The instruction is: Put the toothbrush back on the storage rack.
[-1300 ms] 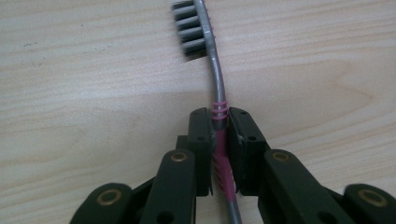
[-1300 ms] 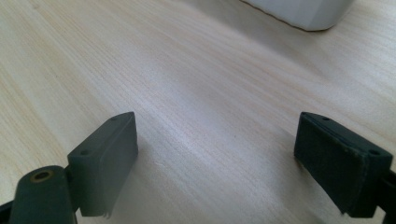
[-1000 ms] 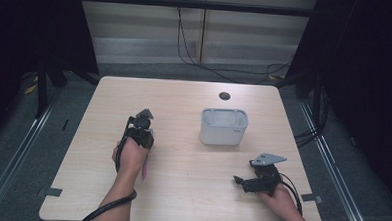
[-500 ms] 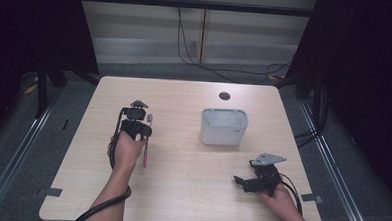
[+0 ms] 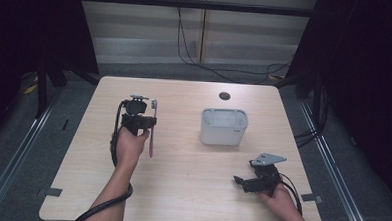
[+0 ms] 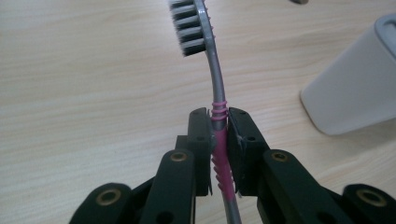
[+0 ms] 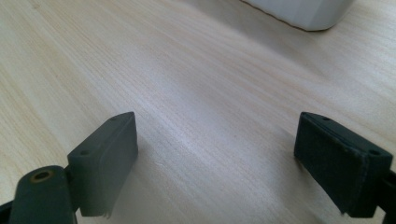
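— What is that thing in the left gripper?

— A toothbrush. Its handle is pink with little ridges, its neck is grey, and its bristles are grey and white.

— How does it sit?

— The two black jaws pinch the pink part from both sides. The brush head sticks out past the jaw tips, with the bristles facing the left in the left gripper view. It is lifted off the table.

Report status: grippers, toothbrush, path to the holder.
Left gripper shut on pink-handled toothbrush, lifted off the table, bristles away from the hand. Right gripper open, low near table. White holder upright, nothing between it and the brush.
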Available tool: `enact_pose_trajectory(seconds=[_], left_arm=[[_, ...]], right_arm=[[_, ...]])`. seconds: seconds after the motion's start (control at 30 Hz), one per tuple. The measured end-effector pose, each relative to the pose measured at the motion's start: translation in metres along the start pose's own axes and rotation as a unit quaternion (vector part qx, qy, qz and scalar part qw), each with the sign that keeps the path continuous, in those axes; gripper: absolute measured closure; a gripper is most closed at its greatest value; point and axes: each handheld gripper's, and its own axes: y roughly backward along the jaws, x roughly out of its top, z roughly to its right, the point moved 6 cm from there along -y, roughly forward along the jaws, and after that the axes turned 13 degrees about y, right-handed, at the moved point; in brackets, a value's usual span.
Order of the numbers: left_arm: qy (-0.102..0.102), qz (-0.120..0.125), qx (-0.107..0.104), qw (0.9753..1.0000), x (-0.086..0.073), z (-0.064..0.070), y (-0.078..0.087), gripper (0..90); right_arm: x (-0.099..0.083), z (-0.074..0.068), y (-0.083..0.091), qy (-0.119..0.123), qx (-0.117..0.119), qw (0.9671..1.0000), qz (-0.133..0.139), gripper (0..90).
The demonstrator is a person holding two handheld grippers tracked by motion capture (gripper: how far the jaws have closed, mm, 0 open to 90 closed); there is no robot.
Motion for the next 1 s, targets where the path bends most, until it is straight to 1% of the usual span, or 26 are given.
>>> enact_pose_trajectory(seconds=[0.03, 0.1, 0.13, 0.2, 0.23, 0.3, 0.33, 0.37, 0.4, 0.47, 0.5, 0.53, 0.6, 0.63, 0.7, 0.73, 0.83, 0.87, 0.93, 1.0], left_arm=[[0.002, 0.013, -0.006, 0.9999, 0.002, 0.002, 0.001, 80.3], [-0.002, 0.018, -0.008, 0.9998, 0.003, 0.003, 0.002, 80.4], [0.002, 0.024, -0.011, 0.9996, 0.003, 0.004, 0.003, 80.4], [0.0, 0.027, -0.012, 0.9996, 0.004, 0.005, 0.004, 80.4], [-0.001, 0.036, -0.013, 0.9993, 0.005, 0.006, 0.004, 80.4], [-0.003, 0.045, -0.021, 0.9987, 0.007, 0.009, 0.006, 80.3], [-0.003, 0.045, -0.021, 0.9987, 0.007, 0.009, 0.006, 80.4], [-0.01, 0.052, -0.024, 0.9983, 0.008, 0.011, 0.008, 80.3], [-0.01, 0.052, -0.024, 0.9983, 0.008, 0.011, 0.008, 80.3], [-0.011, 0.066, -0.029, 0.9974, 0.01, 0.015, 0.01, 80.3], [-0.015, 0.076, -0.034, 0.9964, 0.013, 0.019, 0.012, 80.4], [-0.015, 0.076, -0.034, 0.9964, 0.013, 0.019, 0.012, 80.3], [-0.019, 0.091, -0.038, 0.995, 0.015, 0.023, 0.013, 80.3], [-0.019, 0.091, -0.038, 0.995, 0.015, 0.023, 0.013, 80.3], [-0.024, 0.1, -0.041, 0.9939, 0.017, 0.026, 0.014, 80.3], [-0.026, 0.108, -0.044, 0.9929, 0.018, 0.029, 0.015, 80.3], [-0.028, 0.117, -0.05, 0.9914, 0.019, 0.032, 0.015, 80.3], [-0.028, 0.117, -0.05, 0.9914, 0.019, 0.032, 0.015, 80.3], [-0.029, 0.125, -0.057, 0.9901, 0.021, 0.037, 0.015, 80.3], [-0.031, 0.125, -0.058, 0.9899, 0.021, 0.037, 0.015, 80.3]], right_arm=[[0.0, 0.0, 0.0, 0.0, 0.0, 1.0, 0.0, 13.0], [0.0, 0.0, 0.0, 0.0, 0.0, 1.0, 0.0, 13.1], [0.0, 0.0, 0.0, 0.0, 0.0, 1.0, 0.0, 13.1], [0.0, 0.0, 0.0, 0.0, 0.0, 1.0, 0.0, 13.1], [0.0, 0.0, 0.0, 0.0, 0.0, 1.0, 0.0, 13.1], [0.0, 0.0, 0.0, 0.0, 0.0, 1.0, 0.0, 13.1], [0.0, 0.0, 0.0, 0.0, 0.0, 1.0, 0.0, 13.1], [0.0, 0.0, 0.0, 0.0, 0.0, 1.0, 0.0, 13.1], [0.0, 0.0, 0.0, 0.0, 0.0, 1.0, 0.0, 13.1], [0.0, 0.0, 0.0, 0.0, 0.0, 1.0, 0.0, 13.1], [0.0, 0.0, 0.0, 0.0, 0.0, 1.0, 0.0, 13.1], [0.0, 0.0, 0.0, 0.0, 0.0, 1.0, 0.0, 13.1], [0.0, 0.0, 0.0, 0.0, 0.0, 1.0, 0.0, 13.1], [0.0, 0.0, 0.0, 0.0, 0.0, 1.0, 0.0, 13.1], [0.0, 0.0, 0.0, 0.0, 0.0, 1.0, 0.0, 13.1], [0.0, 0.0, 0.0, 0.0, 0.0, 1.0, 0.0, 13.1], [0.0, 0.0, 0.0, -0.001, 0.0, 1.0, 0.0, 13.1], [0.0, 0.0, 0.0, -0.001, -0.001, 1.0, 0.0, 13.0], [0.0, 0.0, 0.0, -0.001, -0.001, 1.0, 0.0, 13.0], [0.0, 0.0, 0.0, -0.001, -0.001, 1.0, 0.0, 13.0]])
